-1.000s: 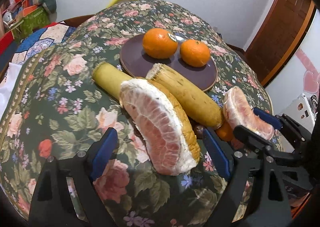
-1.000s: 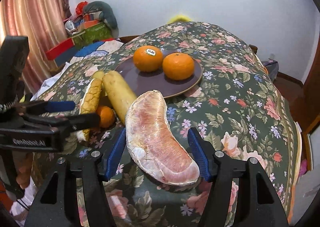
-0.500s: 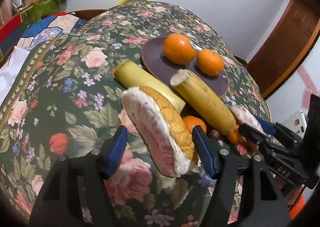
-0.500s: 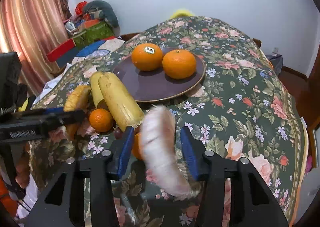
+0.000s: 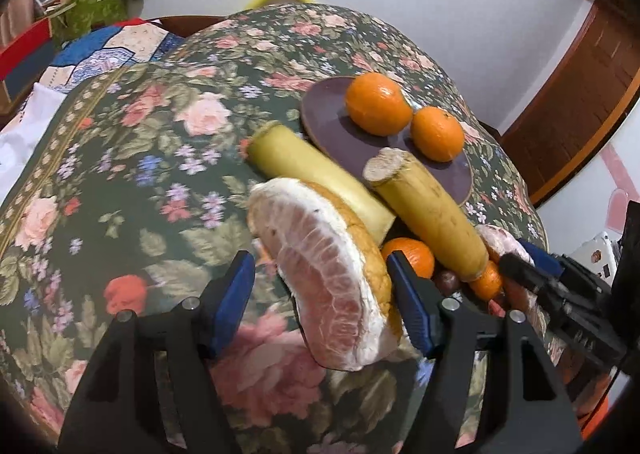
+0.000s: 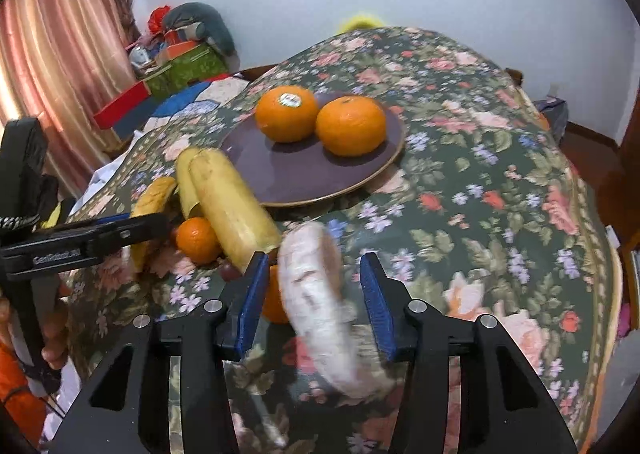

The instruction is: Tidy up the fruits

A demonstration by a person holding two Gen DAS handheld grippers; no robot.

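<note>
The flowered table fills both my views, largest thing here. On it, upper middle of the right view, the purple plate carries two oranges, side by side and touching. Lower left of the plate lie two yellow cut pieces, one end over the plate rim in the left view, with a small orange tucked against them. My left claw has just been closing: a pomelo wedge sits between the blue pads, right pad against its rind, left pad with a gap, so I cannot tell whether it grips. My right claw has narrowed too, around a blurred second wedge; gaps show on both sides, not clamped.
</note>
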